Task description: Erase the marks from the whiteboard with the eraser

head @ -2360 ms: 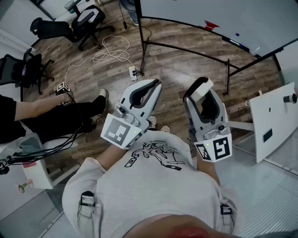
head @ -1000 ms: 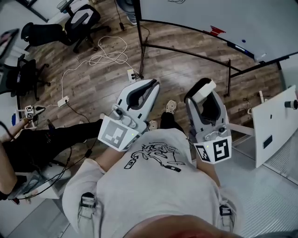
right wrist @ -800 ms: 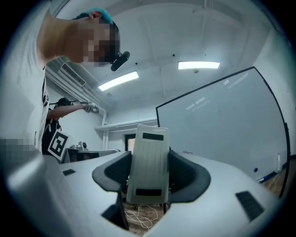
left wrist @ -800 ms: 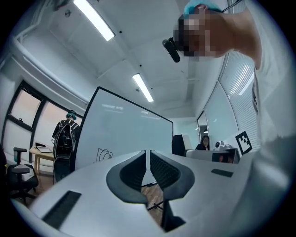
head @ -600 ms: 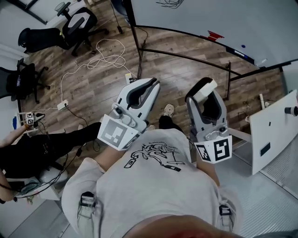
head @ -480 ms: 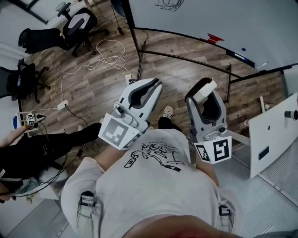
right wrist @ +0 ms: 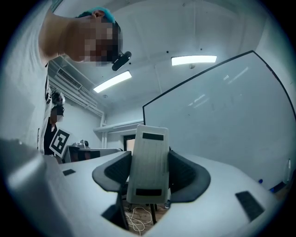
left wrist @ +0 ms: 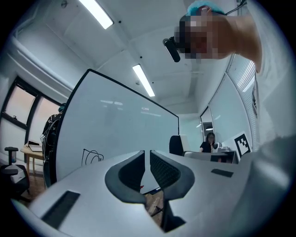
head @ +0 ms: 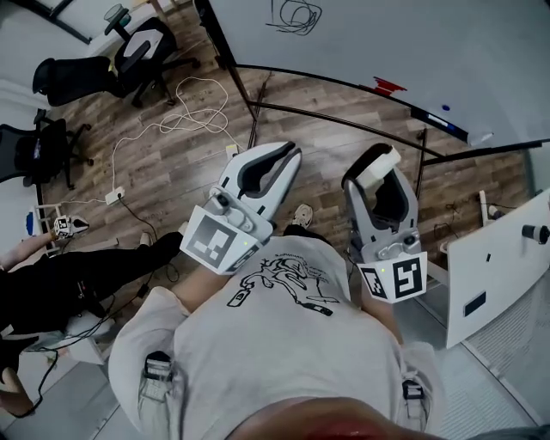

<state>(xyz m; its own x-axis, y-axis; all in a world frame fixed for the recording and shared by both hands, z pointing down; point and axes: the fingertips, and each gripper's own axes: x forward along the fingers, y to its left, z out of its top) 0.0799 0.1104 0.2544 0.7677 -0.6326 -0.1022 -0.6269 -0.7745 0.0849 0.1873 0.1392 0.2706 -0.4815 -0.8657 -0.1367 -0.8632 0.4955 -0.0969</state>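
The whiteboard point(head: 404, 39) stands ahead on a black frame, with a black scribble point(head: 296, 15) near its top left. The same scribble point(left wrist: 92, 157) shows low on the whiteboard point(left wrist: 115, 129) in the left gripper view. My right gripper point(head: 375, 160) is shut on a white eraser point(head: 379, 167), held at chest height well short of the board. That eraser point(right wrist: 149, 162) stands upright between the jaws, with the whiteboard point(right wrist: 222, 120) behind it. My left gripper point(head: 288, 155) is shut with nothing in it, and its jaws point(left wrist: 146, 157) all but touch.
A red object point(head: 388, 84) and a blue-capped marker point(head: 445, 110) lie on the board's tray. Office chairs point(head: 153, 39) stand at the far left. A white cable point(head: 193, 107) runs over the wooden floor. A seated person's leg point(head: 77, 275) is at the left, a white panel point(head: 494, 262) at the right.
The view has moved closer to the whiteboard, and the black scribble has come into sight at the top. Both grippers keep their pose, the right still holding the eraser.
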